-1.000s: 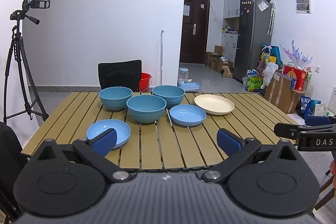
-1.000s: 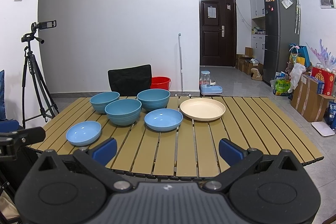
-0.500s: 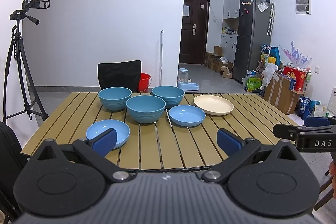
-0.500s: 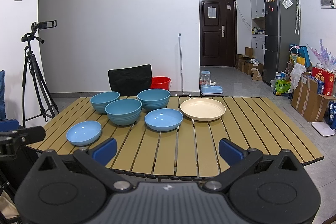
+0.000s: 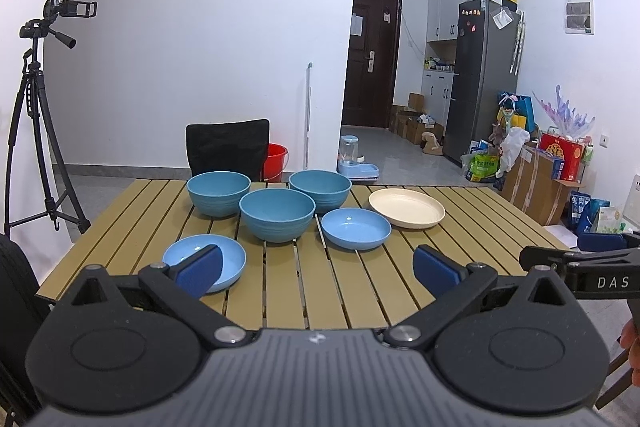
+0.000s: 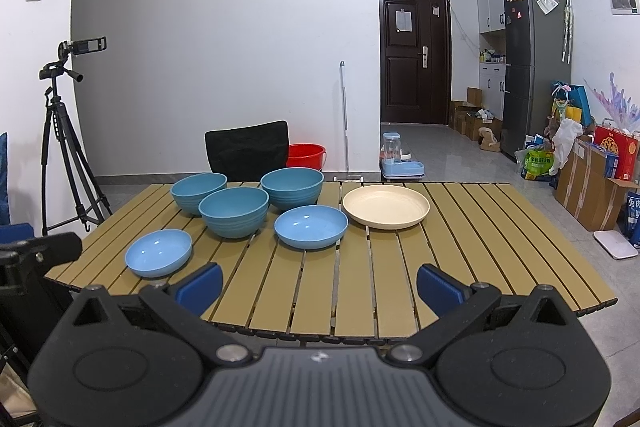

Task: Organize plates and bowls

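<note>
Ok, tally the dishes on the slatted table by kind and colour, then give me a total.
Deep blue bowls: 3 (back left, middle, back right)
Shallow blue plates: 2 (front left, centre)
Cream plate: 1
Total: 6 dishes

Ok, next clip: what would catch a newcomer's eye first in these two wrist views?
The cluster of blue dishes on the slatted table: three deep blue bowls at the back left, with two shallow blue plates in front of them. The lone cream plate stands out to their right. Both the left gripper and the right gripper hang open and empty at the table's near edge.
</note>
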A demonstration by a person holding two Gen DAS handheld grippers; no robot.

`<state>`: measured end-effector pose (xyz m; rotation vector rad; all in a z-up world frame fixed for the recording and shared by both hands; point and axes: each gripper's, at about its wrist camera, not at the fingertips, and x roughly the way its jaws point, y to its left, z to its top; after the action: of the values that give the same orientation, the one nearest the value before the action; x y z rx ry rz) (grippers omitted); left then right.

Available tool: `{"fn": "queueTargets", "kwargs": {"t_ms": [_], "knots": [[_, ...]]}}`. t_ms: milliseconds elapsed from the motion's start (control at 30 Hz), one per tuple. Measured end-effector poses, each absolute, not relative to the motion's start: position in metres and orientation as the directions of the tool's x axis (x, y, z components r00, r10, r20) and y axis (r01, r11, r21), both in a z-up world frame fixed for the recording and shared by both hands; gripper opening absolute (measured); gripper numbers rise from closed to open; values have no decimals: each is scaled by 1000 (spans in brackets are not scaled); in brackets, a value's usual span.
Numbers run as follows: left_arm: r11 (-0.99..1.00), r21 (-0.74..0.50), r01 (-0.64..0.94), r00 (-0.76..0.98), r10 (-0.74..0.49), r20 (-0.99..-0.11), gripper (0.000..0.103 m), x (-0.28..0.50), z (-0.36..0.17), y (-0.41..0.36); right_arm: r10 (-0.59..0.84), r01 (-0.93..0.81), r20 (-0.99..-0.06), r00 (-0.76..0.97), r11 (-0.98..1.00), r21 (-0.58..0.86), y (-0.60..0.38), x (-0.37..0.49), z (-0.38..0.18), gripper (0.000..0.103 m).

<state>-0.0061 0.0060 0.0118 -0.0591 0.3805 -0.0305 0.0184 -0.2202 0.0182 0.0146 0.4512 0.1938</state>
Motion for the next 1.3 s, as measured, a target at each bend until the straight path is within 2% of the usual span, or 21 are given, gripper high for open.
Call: {"fn": "queueTargets", "kwargs": {"t_ms": [700, 933, 1133, 1300], "knots": [[996, -52, 68, 891, -84, -447, 103, 117, 19, -18, 125, -78, -546, 828, 991, 109, -260, 140, 10, 103], [995, -28, 91, 881, -94, -463, 103, 174, 29, -34, 114, -60, -535, 837, 991, 117, -274, 180, 14, 103], [994, -21, 109, 866, -106, -489, 103, 224, 34, -49, 141, -67, -546, 826, 986, 152, -290, 217, 12, 103], [993, -9, 120, 851, -108, -515, 103, 266, 32, -65, 108, -20, -577, 810, 987, 158, -305, 253, 9, 103]]}}
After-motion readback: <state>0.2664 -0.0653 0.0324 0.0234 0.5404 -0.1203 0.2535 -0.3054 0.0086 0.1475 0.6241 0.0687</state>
